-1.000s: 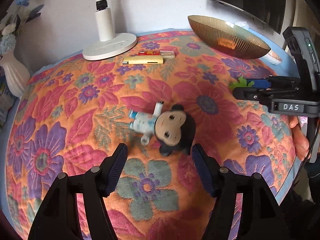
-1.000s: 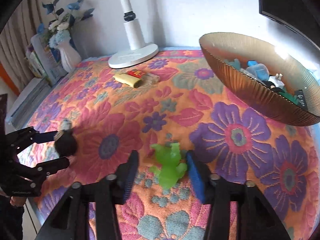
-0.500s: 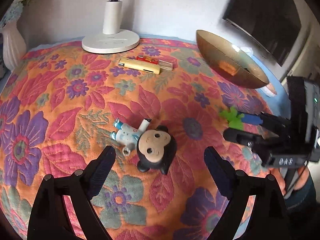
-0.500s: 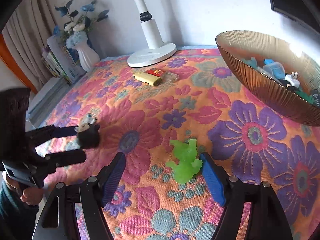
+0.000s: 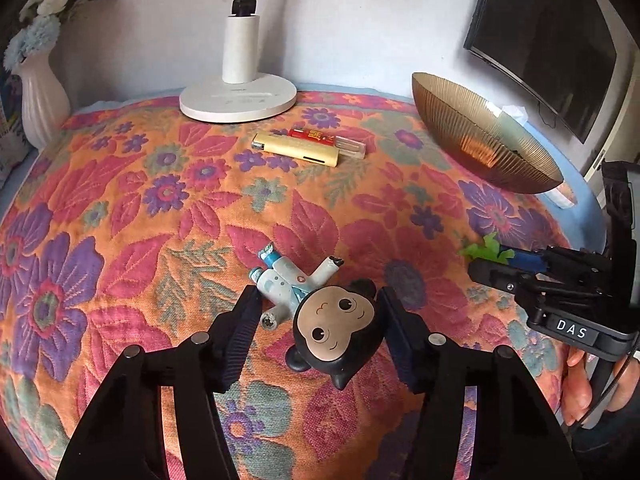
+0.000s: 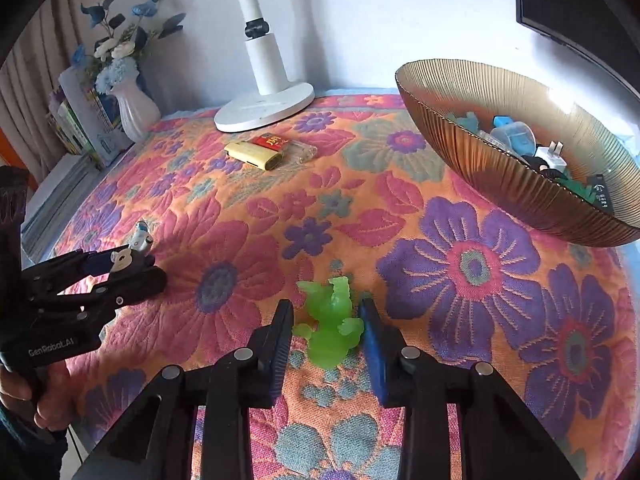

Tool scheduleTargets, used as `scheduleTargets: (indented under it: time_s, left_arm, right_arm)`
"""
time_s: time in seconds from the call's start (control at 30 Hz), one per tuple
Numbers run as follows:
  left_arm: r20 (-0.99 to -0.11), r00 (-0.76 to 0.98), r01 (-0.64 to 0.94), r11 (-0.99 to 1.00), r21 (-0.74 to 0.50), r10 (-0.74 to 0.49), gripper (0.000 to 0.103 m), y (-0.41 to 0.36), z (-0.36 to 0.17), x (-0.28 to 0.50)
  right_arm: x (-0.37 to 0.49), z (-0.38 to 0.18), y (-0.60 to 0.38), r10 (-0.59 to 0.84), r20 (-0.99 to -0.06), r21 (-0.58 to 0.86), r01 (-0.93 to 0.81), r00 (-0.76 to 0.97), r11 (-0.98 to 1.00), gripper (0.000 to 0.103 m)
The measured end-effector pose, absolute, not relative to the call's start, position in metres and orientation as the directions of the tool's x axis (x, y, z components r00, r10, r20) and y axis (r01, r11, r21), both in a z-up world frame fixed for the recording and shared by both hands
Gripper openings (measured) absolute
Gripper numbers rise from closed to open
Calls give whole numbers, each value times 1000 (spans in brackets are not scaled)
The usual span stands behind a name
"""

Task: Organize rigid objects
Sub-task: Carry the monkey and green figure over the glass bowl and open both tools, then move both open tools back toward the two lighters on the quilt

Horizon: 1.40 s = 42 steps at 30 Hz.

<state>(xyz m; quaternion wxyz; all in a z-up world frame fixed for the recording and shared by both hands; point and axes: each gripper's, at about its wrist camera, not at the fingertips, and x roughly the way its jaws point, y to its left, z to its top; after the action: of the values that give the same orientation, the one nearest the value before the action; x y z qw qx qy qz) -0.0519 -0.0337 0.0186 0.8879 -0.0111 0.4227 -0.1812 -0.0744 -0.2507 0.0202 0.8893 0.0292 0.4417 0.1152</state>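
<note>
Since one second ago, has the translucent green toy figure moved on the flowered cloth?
No. The translucent green toy figure lies on the same spot of the flowered cloth, left of the big purple flower; only the right gripper is closing around it.

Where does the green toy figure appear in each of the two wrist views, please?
Left wrist view: the green toy figure is at the right edge, mostly hidden behind the right gripper.
Right wrist view: low in the centre, between that gripper's closing jaws.
Shared landmark: the white lamp base.
</note>
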Motion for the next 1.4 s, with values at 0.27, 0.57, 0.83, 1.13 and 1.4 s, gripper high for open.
scheduleTargets:
  time_s: [0.27, 0.57, 0.83, 1.13, 1.4]
  left_arm:
    - [-669, 626, 407, 899, -160, -402, 52, -71, 72, -39]
    - [-525, 627, 575, 797, -187, -575, 52, -156, 156, 16]
    - [-584, 608, 556, 813, -171, -539, 52, -222, 132, 62]
    - [-563, 675, 516, 851, -102, -477, 84, -193, 140, 43]
    - [-516, 750, 409, 903, -130, -414, 87, -101, 170, -2]
  right_arm:
    - [-92, 76, -291, 204, -686, 152, -137, 698, 979, 32]
    - [-52, 156, -418, -29, -613, 149, 152, 789, 977, 32]
    - [-26, 112, -440, -11, -749, 181, 221, 663, 958, 33]
    - [-42, 117, -440, -13, -735, 217, 253, 678, 943, 46]
    - [-69, 156, -371, 95, -662, 227, 79, 743, 971, 62]
